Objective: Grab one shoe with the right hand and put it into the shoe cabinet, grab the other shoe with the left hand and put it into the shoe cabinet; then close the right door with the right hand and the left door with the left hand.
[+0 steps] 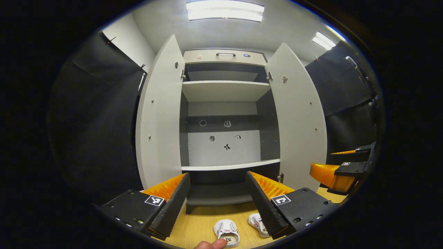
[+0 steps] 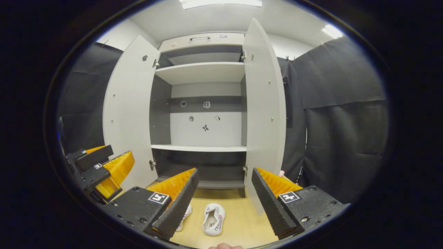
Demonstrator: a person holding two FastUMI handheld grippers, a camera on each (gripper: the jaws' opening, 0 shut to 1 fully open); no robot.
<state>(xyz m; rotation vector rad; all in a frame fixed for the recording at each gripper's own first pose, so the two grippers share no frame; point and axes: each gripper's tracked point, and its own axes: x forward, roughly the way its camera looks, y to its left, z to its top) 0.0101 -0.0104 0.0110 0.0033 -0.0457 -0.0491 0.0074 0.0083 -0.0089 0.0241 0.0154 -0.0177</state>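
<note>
The two shoes lie side by side on the wooden floor (image 2: 242, 224), just in front of the shoe cabinet (image 2: 204, 72), with their openings turned up. The right shoe (image 2: 213, 219) is in plain sight between your right fingers; the left shoe (image 1: 226, 232) lies between your left fingers, and its partner is half hidden behind one of them. I judge they are placed like this so that each hand can come down on its own shoe.

Your right gripper (image 2: 223, 193) hovers above the pair, spread wide with nothing in it. Your left gripper (image 1: 218, 197) is the same: released, holding nothing.

Both cabinet doors, the left door (image 1: 159, 114) and the right door (image 2: 264, 103), stand fully open, so the way in is free. Inside, the upper shelf (image 2: 200, 72), the middle shelf (image 2: 199, 148) and the dark bottom compartment (image 1: 218, 192) hold no shoe yet. The bottom compartment is nearest to the shoes. So the first step is not yet done: lower your right gripper over the right shoe.
</note>
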